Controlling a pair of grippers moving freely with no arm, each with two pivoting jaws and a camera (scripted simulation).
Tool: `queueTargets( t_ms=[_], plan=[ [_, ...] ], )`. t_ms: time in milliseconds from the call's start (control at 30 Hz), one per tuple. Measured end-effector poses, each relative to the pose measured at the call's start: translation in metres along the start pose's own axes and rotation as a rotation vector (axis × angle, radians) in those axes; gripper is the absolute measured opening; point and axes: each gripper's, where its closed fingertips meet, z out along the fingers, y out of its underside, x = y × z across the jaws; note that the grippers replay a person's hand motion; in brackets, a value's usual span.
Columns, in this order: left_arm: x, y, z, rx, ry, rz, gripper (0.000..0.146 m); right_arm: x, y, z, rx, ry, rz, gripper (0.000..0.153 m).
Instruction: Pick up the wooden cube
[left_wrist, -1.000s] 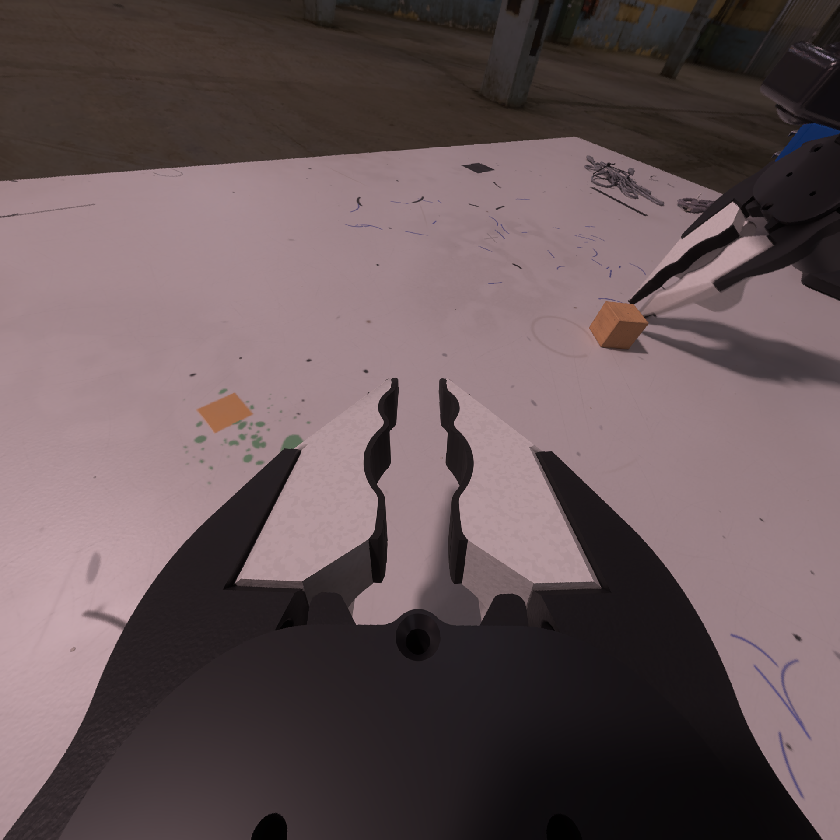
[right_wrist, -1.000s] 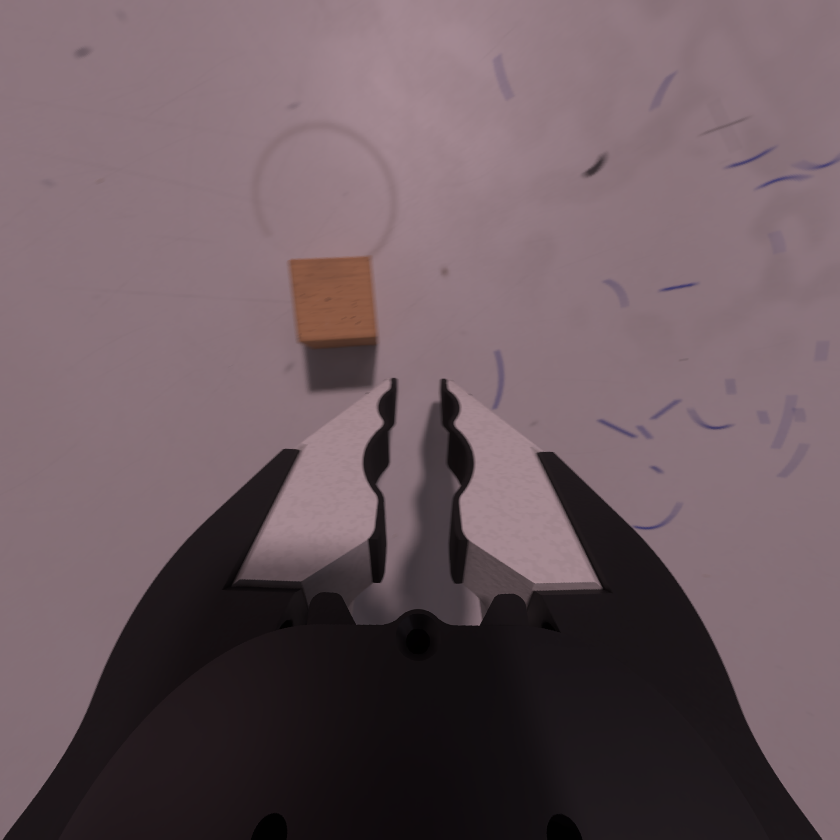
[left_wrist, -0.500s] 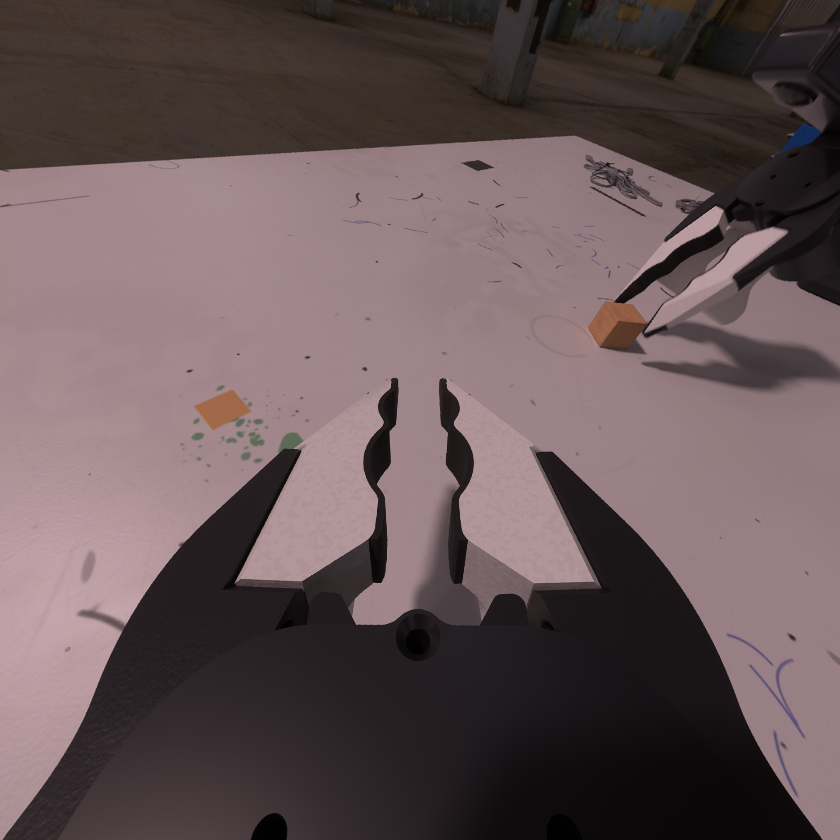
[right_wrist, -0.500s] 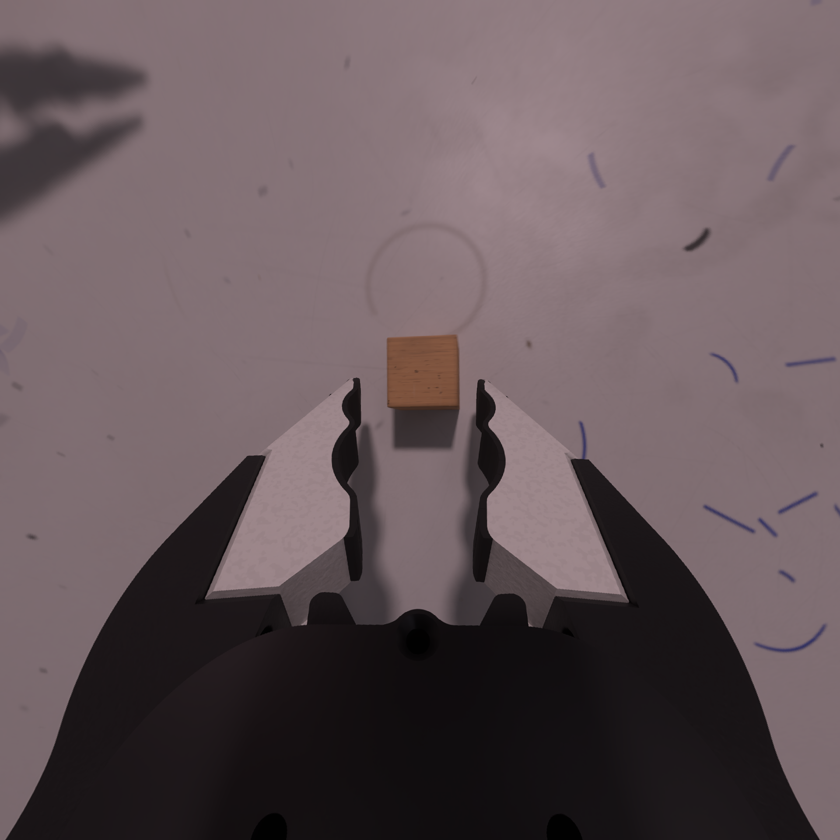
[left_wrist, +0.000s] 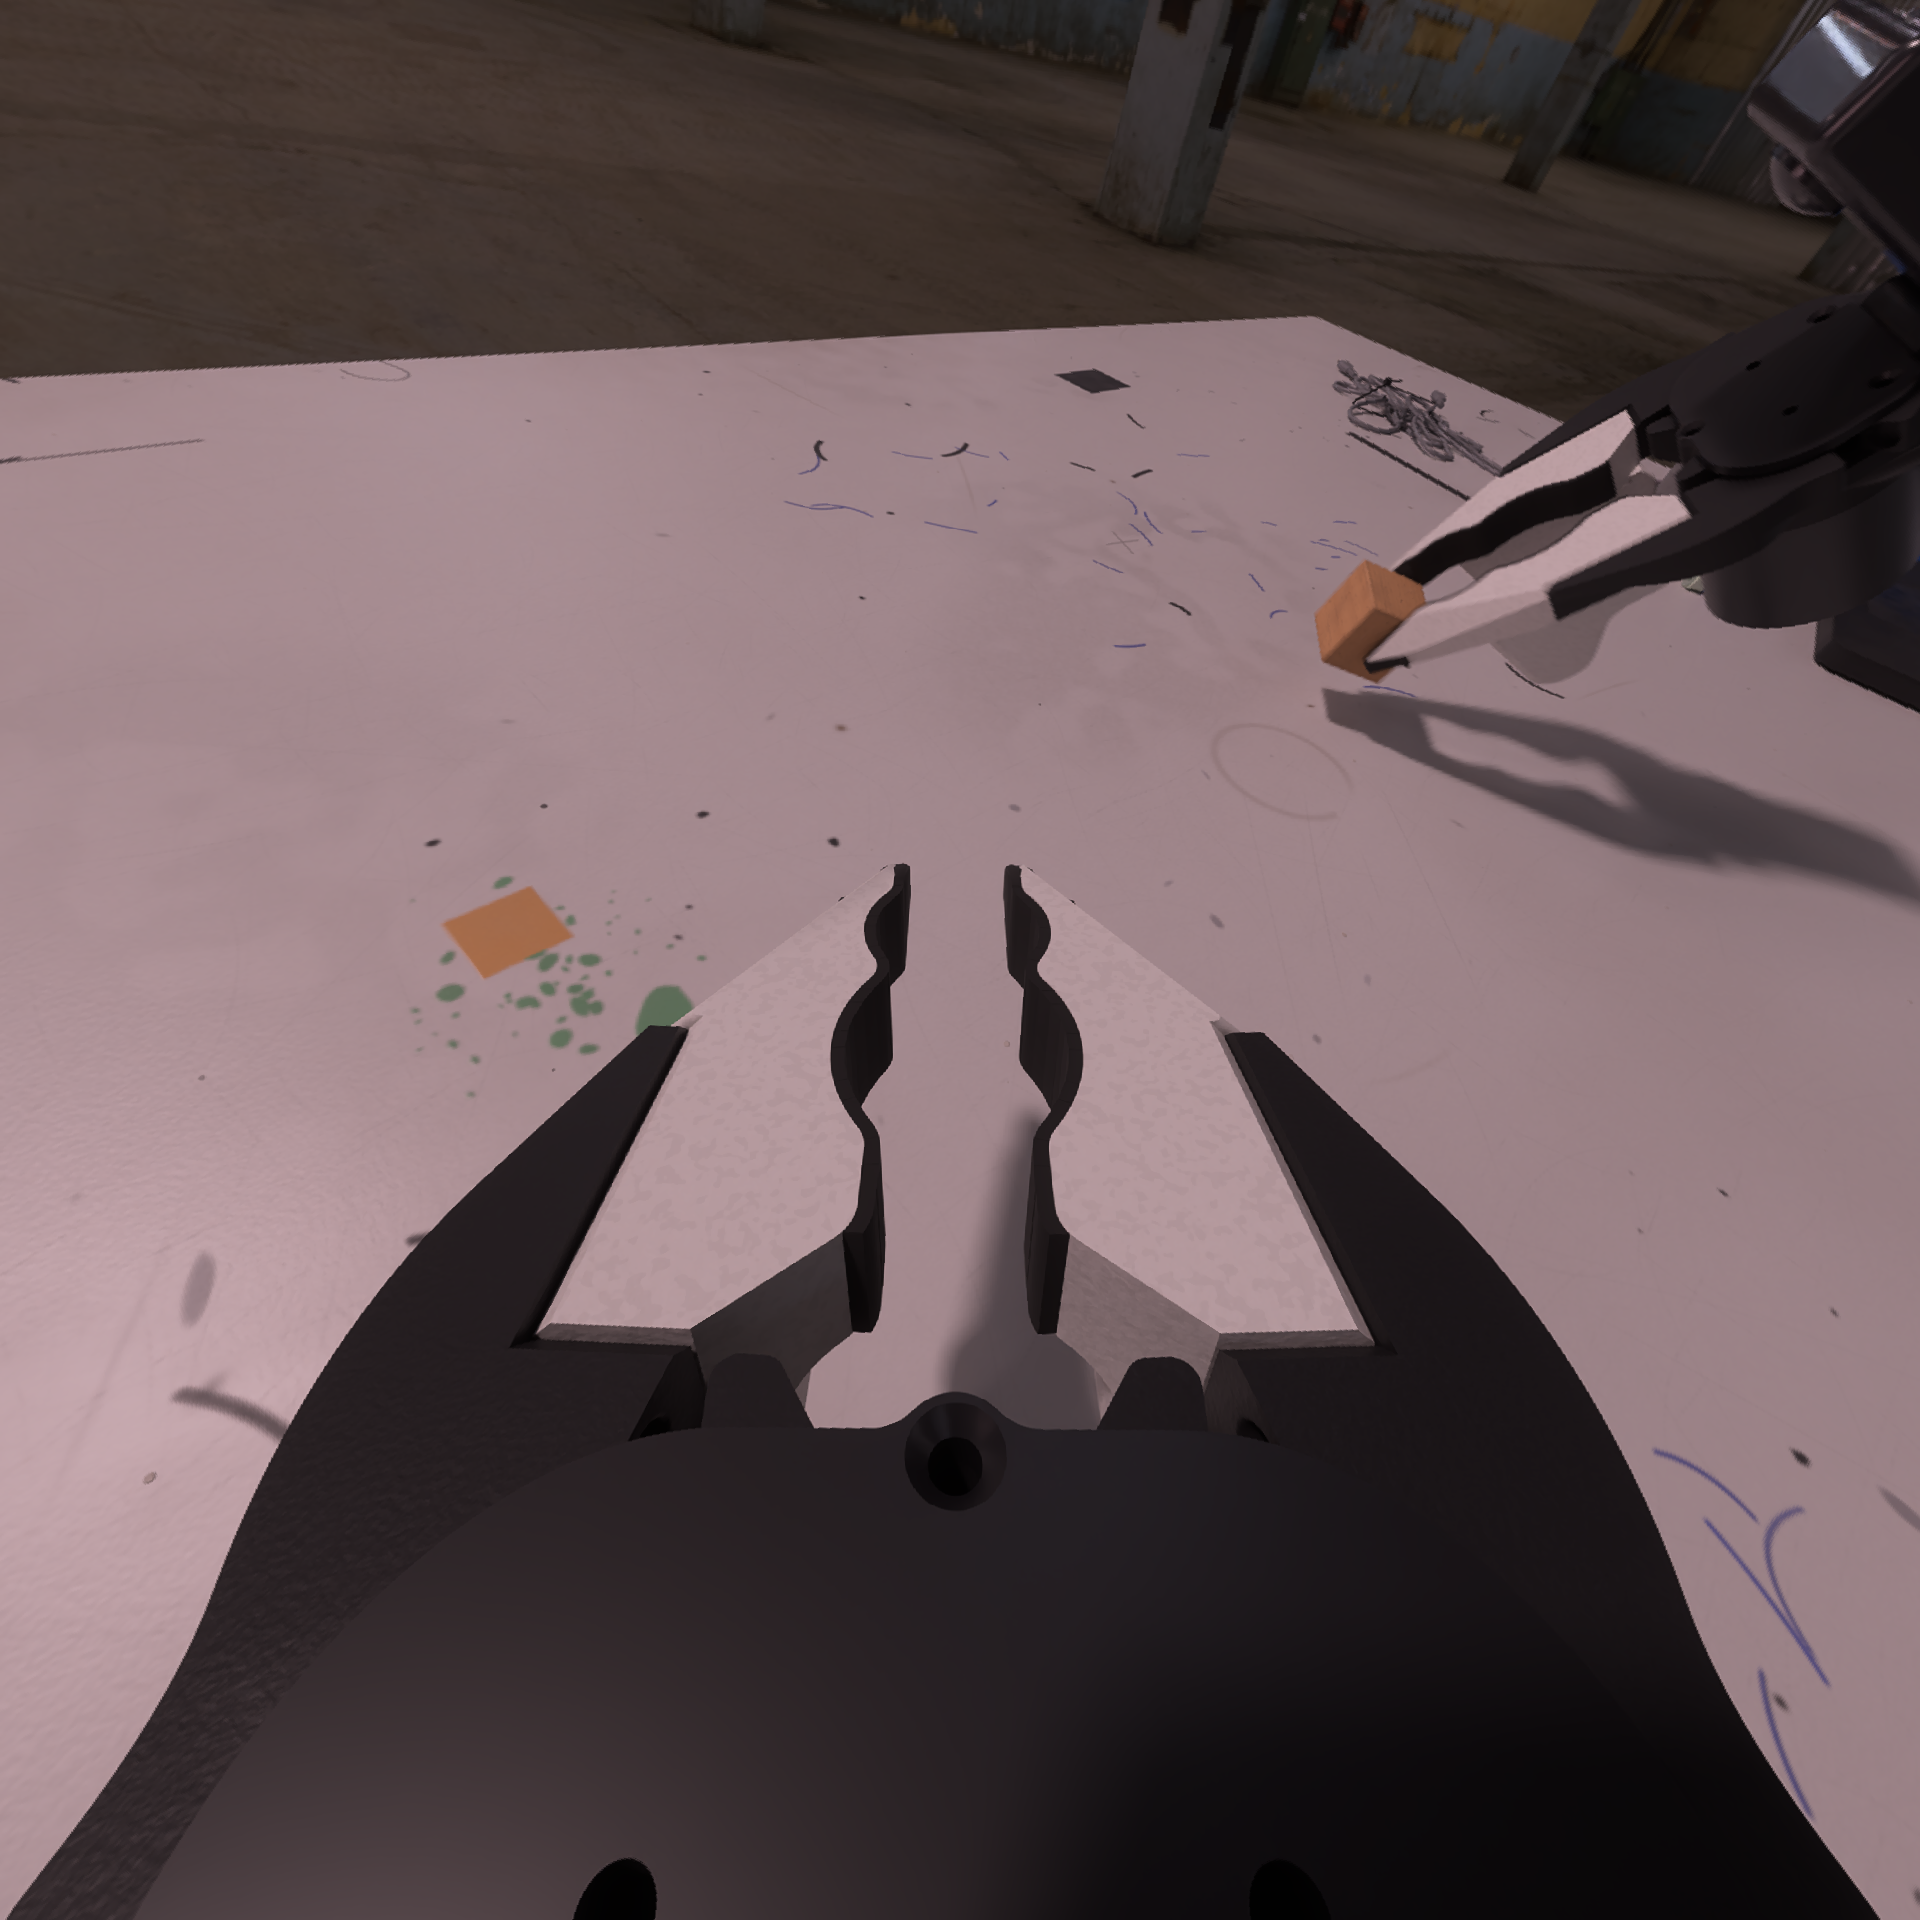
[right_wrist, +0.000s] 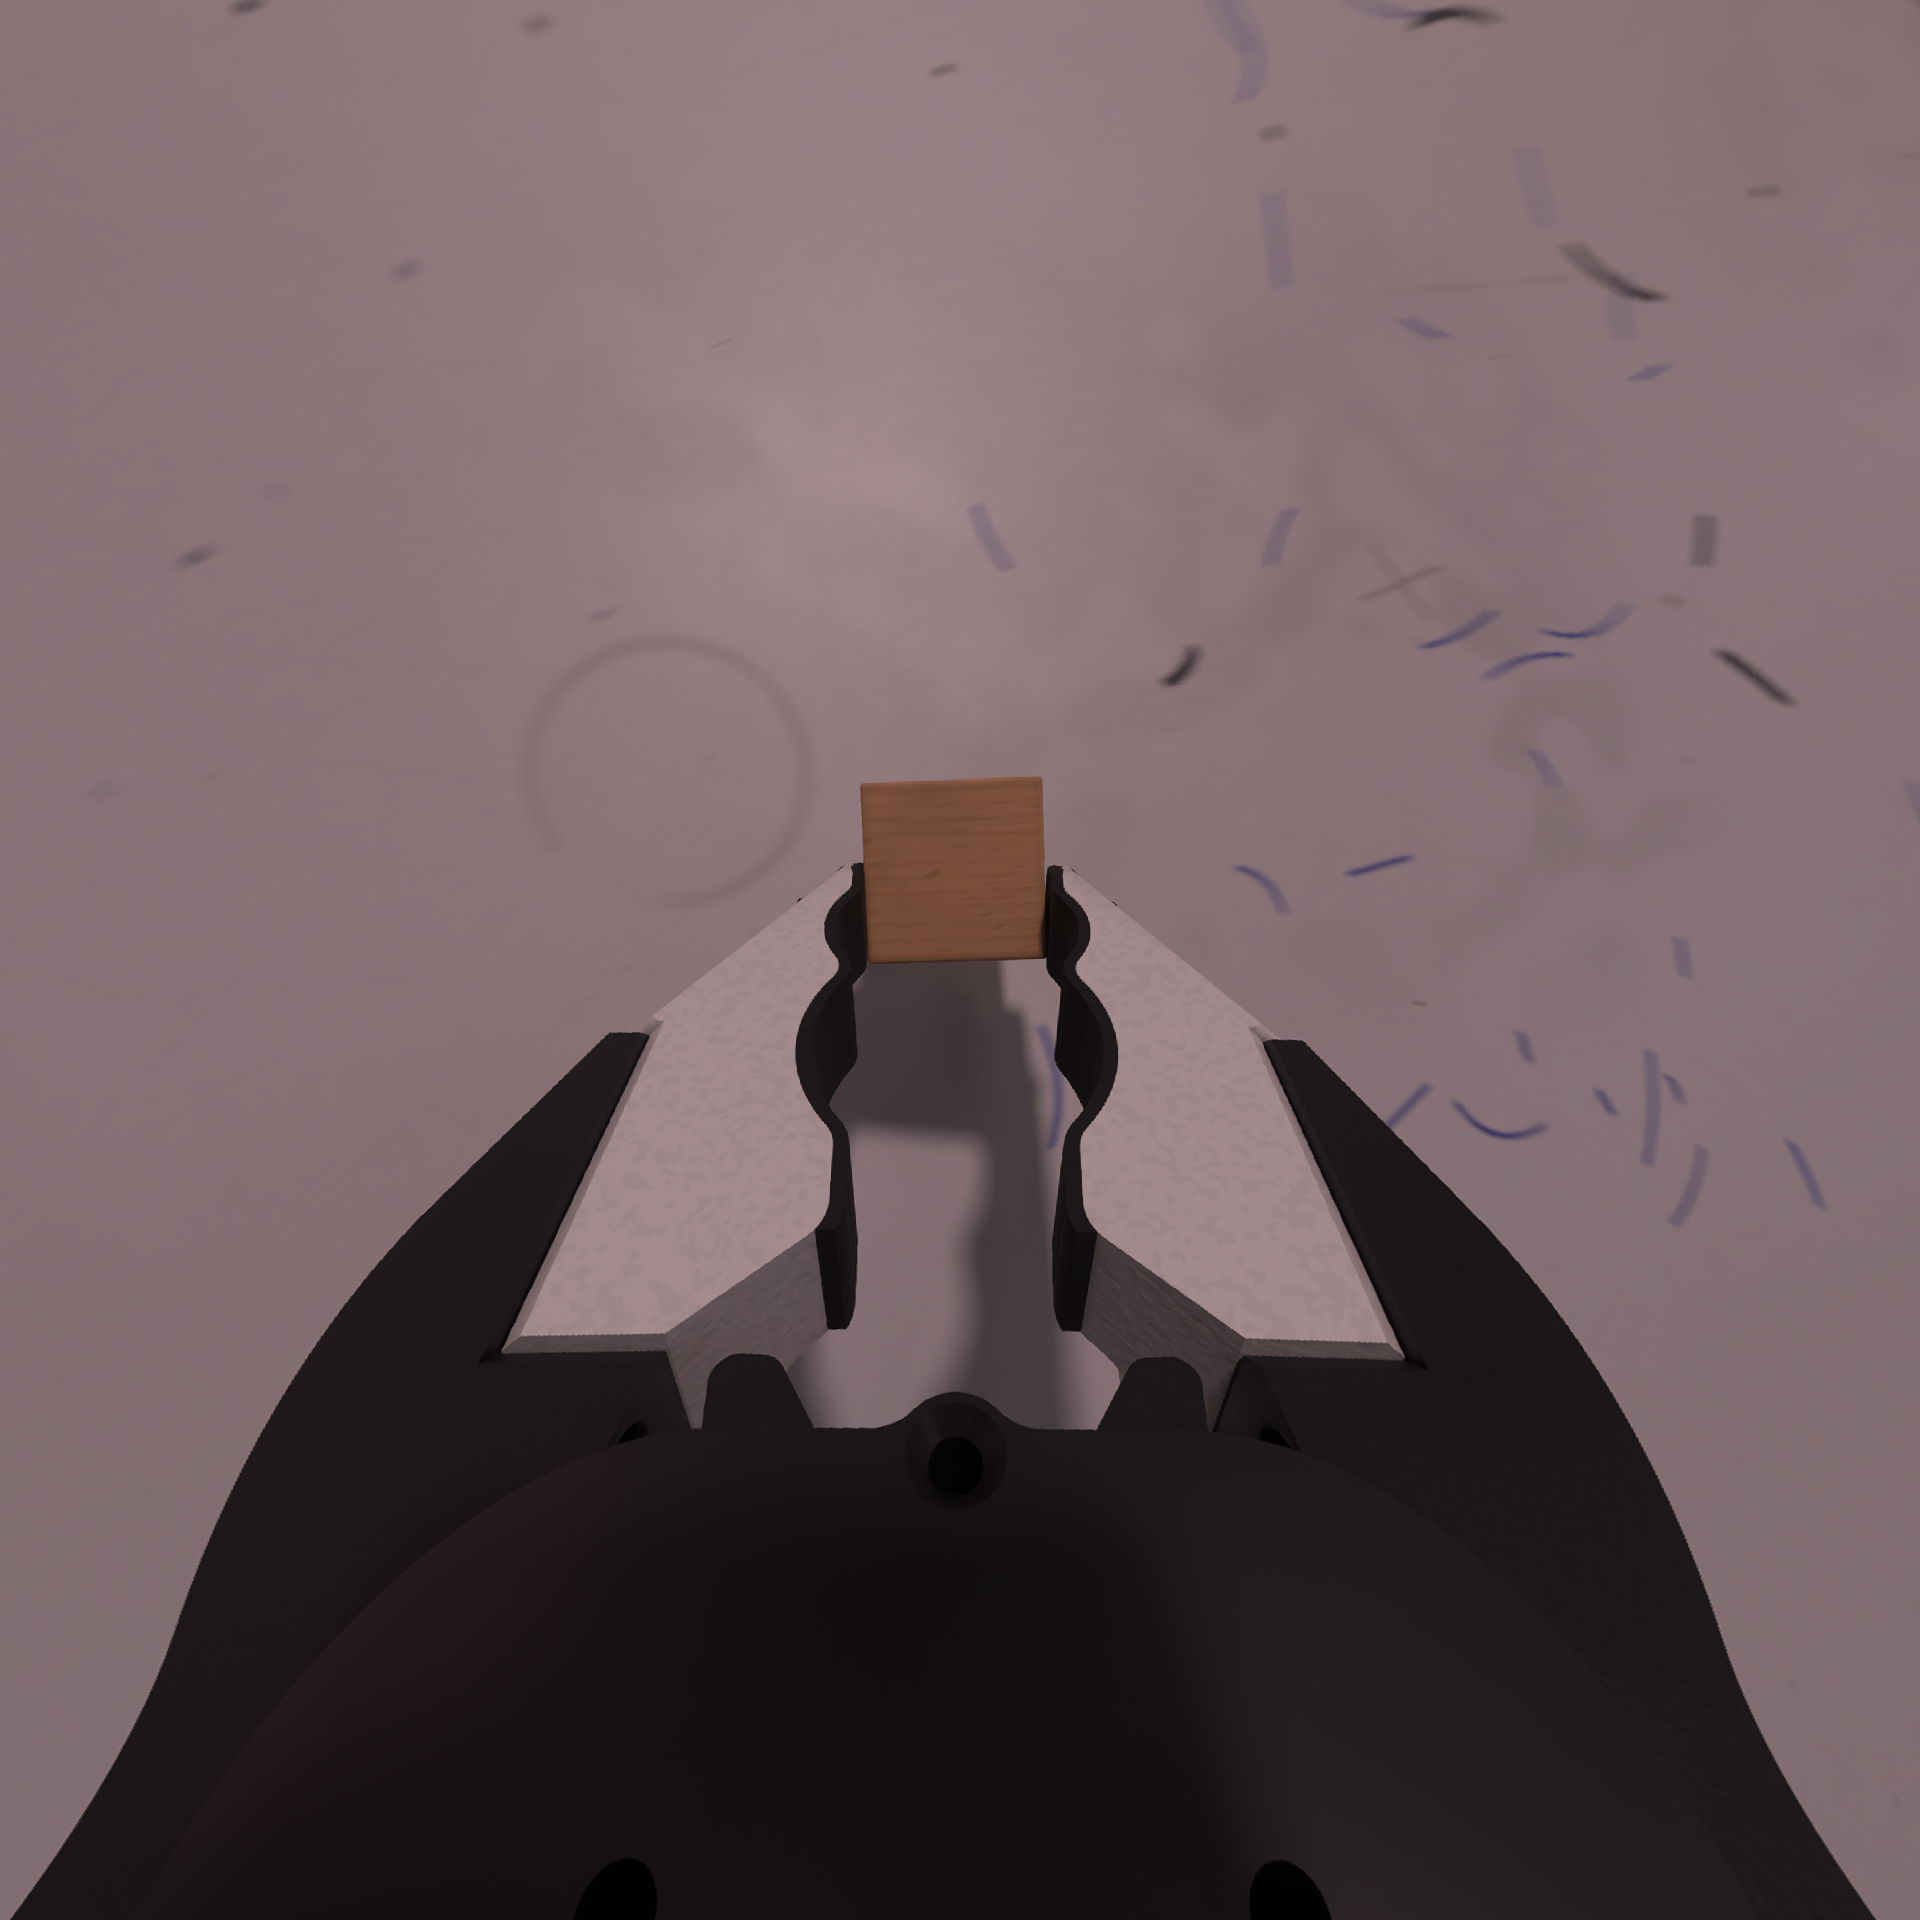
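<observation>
The wooden cube is a small tan block held between the fingertips of my right gripper, which is shut on it. The cube hangs above the pale table, with its shadow on the surface below. In the left wrist view the cube and the right gripper show at the far right, clear of the table. My left gripper is shut and empty, low over the middle of the table, well to the left of the cube.
A flat orange square with green spots lies left of my left gripper. A faint ring mark is on the table below the cube. A grey wire tangle lies near the far right edge. A pillar stands beyond the table.
My right gripper opened, moved over the cube, shut on it and lifted it off the table. The left gripper has not moved.
</observation>
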Motion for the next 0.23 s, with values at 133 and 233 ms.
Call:
queueTargets(
  t_ms=[133, 233],
  plan=[
    [0.000, 0.000, 0.000, 0.002, -0.002, -0.001, 0.018, 0.017, 0.001, 0.012, 0.034, 0.057, 0.106, 0.034],
    [0.000, 0.000, 0.000, 0.002, -0.002, -0.001, 0.018, 0.000, 0.002, 0.016, 0.021, -0.054, 0.105, 0.034]
  ],
)
